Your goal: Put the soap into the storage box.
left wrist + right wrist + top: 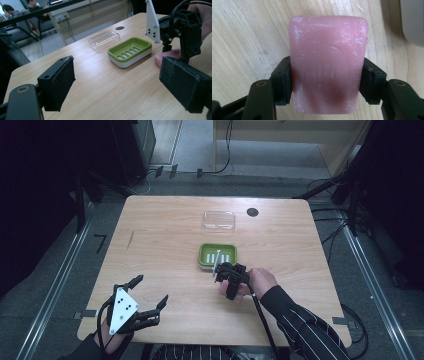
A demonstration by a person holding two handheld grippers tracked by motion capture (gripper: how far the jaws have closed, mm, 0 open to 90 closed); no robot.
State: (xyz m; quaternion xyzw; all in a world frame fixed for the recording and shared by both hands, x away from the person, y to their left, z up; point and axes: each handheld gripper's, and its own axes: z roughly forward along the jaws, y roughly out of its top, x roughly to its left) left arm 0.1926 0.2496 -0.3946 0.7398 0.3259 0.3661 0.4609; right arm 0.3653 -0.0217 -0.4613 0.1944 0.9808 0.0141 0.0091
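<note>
A pink bar of soap (328, 65) lies flat on the wooden table, and my right gripper (327, 83) is shut on it, a black pad (284, 82) pressing each long side. From above, that gripper (231, 279) points down just in front of the green soap dish (202, 256), which holds nothing. The left gripper view shows the soap's end (170, 56) under the right gripper, beside the dish (147, 45). A clear lid (219, 220) lies behind the dish. My left gripper (151, 290) hovers open near the table's front left corner with nothing between its pads (60, 82).
A black round grommet (252, 212) sits at the table's far edge, right of the lid. The dish's pale corner (413, 20) lies close to the soap's right. Bare wood stretches between the two grippers. Cables and dark stands surround the table on the floor.
</note>
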